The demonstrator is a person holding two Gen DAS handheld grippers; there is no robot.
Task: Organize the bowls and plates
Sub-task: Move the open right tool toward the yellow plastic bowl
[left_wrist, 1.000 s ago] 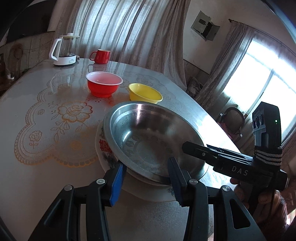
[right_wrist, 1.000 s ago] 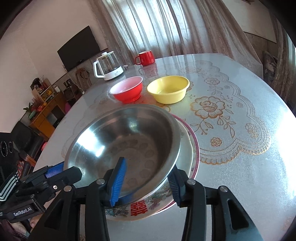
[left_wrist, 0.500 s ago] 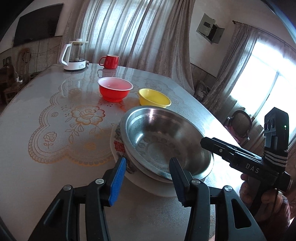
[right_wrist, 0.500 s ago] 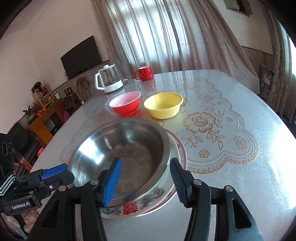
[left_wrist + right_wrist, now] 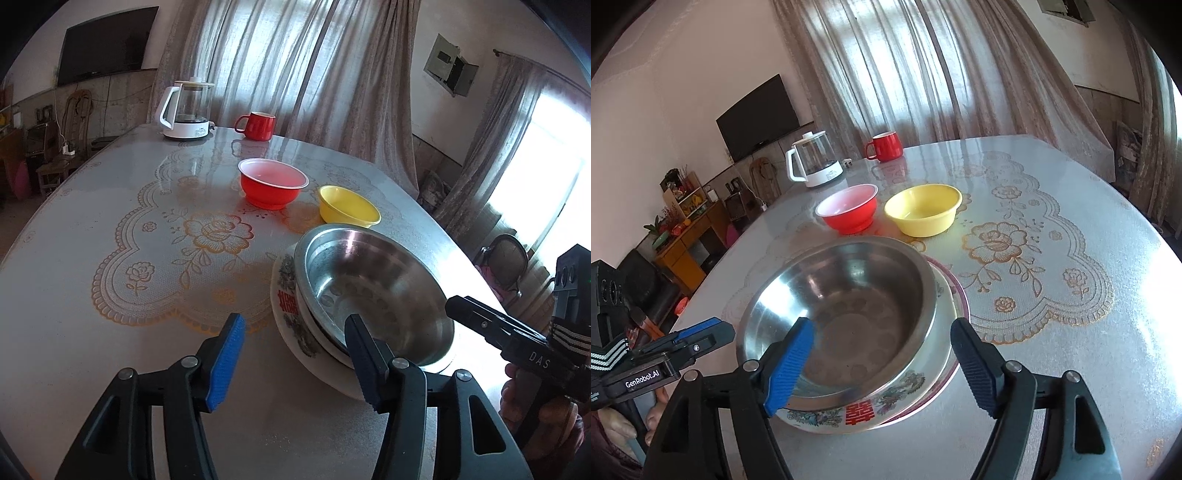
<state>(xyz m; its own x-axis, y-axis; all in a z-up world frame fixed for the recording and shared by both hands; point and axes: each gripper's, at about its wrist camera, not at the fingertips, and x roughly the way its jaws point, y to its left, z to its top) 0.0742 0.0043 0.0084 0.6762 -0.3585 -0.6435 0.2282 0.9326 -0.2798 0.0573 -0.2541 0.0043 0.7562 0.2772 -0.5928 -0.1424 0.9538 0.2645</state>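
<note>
Steel bowl point(image 5: 846, 314) sits nested inside a flowered china bowl point(image 5: 849, 415) with a red character on its side, and under both I can see the rim of a plate point(image 5: 955, 295) on the table point(image 5: 1071, 369). In my right wrist view this stack lies just ahead of my right hand-held gripper point(image 5: 881, 360), whose jaws are spread wide with nothing between them; the blue pad point(image 5: 790, 360) shows in front of the steel bowl's near rim, though I cannot tell if it touches. My left hand-held gripper point(image 5: 295, 356) is also spread wide and holds nothing. It hangs over the table beside the stack, its black finger point(image 5: 364, 358) overlapping the stack's near edge in the left wrist view.

Beyond the stack stand a red bowl point(image 5: 847, 210) and a yellow bowl point(image 5: 923, 210), side by side and close together but apart, both upright. Farther back, near the curtain, are a red mug point(image 5: 884, 147) and a glass kettle point(image 5: 814, 162) on a white base. Lace-patterned cloth point(image 5: 173, 258) with gold flowers covers the table.
</note>
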